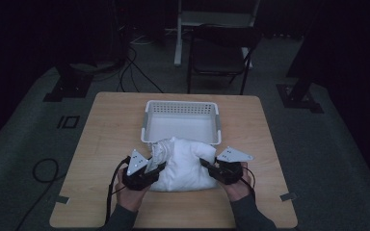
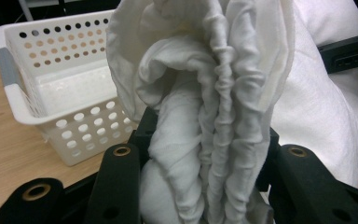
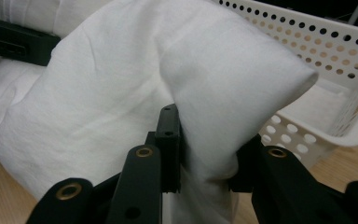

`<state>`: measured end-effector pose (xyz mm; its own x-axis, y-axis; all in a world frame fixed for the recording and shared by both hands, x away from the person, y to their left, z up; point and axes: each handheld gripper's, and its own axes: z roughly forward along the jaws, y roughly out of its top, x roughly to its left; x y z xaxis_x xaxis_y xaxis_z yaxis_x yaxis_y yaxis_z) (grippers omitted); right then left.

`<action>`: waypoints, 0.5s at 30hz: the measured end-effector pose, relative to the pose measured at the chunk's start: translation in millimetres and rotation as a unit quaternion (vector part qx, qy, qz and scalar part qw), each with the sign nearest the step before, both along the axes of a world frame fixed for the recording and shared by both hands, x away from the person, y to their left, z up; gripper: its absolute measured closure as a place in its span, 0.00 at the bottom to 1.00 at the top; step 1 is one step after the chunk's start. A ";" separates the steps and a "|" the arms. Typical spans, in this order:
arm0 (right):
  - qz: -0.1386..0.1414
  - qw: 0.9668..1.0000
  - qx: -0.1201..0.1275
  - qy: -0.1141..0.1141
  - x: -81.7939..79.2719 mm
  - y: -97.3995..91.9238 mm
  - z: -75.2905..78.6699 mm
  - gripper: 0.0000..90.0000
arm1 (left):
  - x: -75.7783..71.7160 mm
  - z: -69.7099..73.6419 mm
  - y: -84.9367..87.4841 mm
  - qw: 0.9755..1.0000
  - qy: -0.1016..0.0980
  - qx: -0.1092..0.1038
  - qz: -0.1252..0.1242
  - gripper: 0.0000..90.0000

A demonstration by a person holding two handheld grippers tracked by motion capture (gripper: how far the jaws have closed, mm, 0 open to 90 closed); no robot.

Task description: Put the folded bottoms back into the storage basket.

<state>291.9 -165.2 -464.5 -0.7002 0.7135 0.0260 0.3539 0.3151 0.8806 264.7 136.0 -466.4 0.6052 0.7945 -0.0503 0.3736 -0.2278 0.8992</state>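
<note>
White bunched cloth bundle [image 1: 182, 164] lies on the pale wooden surface [image 1: 101, 139], touching the white perforated plastic basket [image 1: 181, 109]. Left tool [image 1: 155, 168] and right tool [image 1: 208, 167] each clamp an end. Judged step: lifting; next, carry it over the rim evenly.

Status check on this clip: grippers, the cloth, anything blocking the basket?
Left gripper shut on white cloth. Right gripper shut on its other side. Cloth bundled on table, against the basket. Basket empty, nothing in the way.
</note>
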 end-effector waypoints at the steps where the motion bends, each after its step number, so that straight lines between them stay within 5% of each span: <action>1: -0.001 1.000 0.000 -0.001 0.5 0.0 1.1 0.79 | 0.2 0.7 0.0 1.000 -0.001 -0.001 0.000 0.65; 15: -0.008 1.000 0.004 -0.009 7.9 4.9 15.2 0.79 | 9.6 12.6 6.1 1.000 -0.004 -0.016 0.002 0.65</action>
